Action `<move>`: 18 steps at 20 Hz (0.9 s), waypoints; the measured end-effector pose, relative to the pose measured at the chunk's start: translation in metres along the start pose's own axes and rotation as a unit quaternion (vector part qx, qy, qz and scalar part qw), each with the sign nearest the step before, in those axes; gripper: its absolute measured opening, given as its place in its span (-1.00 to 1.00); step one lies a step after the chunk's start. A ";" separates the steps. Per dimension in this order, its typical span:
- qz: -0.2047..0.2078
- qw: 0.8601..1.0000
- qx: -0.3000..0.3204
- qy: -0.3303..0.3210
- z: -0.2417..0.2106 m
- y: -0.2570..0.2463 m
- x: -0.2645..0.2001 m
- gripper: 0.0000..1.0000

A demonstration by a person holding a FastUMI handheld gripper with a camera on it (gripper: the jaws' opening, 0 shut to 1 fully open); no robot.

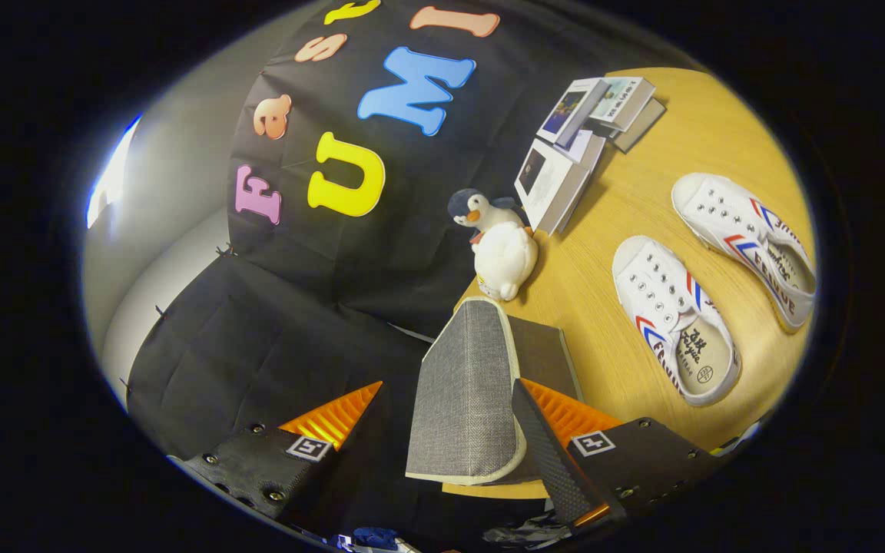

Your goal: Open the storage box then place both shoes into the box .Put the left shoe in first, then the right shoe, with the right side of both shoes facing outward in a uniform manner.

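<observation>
So the grey woven-fabric storage box [535,353] sits at the near end of the round wooden table [642,200], and its grey fabric lid with cream piping [465,392] is swung up on edge, standing between the gripper's two fingers. The gripper [442,438] is spread wide, and I honestly can't tell whether either finger is touching the lid, though one finger looks to be right up against its side; it's definitely not clamped from both sides. My read: we're in the opening step, lid lifted but not folded fully back, and neither shoe is in yet. The two white canvas sneakers with red and blue side stripes are lying on the table beyond the box, well apart from it, the nearer sneaker [673,319] just beside the farther sneaker [746,242], toes pointing toward the wall. Next move probably calls for pushing the lid clear so it stays open, then going for the left shoe first, and I can't say for sure which one that is from here. Also around: a plush penguin toy [500,246] right behind the box, and a stack of small books [581,146] past that.
</observation>
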State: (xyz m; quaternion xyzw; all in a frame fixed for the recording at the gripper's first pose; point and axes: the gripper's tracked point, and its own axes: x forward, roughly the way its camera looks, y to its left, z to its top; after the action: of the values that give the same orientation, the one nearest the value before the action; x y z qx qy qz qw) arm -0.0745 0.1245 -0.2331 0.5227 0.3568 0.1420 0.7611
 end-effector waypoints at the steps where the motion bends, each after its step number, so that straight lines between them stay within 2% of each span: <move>1: -0.005 1.000 0.008 0.008 -0.004 -0.007 0.003 0.95; 7: -0.012 0.996 0.065 0.059 -0.036 -0.028 0.022 0.94; 12: 0.003 0.992 0.095 0.086 -0.053 -0.027 0.028 0.89; 13: 0.008 0.991 0.100 0.092 -0.057 -0.026 0.031 0.57; 17: 0.012 0.988 0.104 0.115 -0.066 -0.024 0.031 0.57; 18: -0.003 0.990 0.097 0.098 -0.061 -0.035 0.035 0.21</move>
State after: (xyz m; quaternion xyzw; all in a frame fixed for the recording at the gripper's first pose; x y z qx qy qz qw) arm -0.0975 0.1729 -0.2901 0.5769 0.4432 0.1543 0.6685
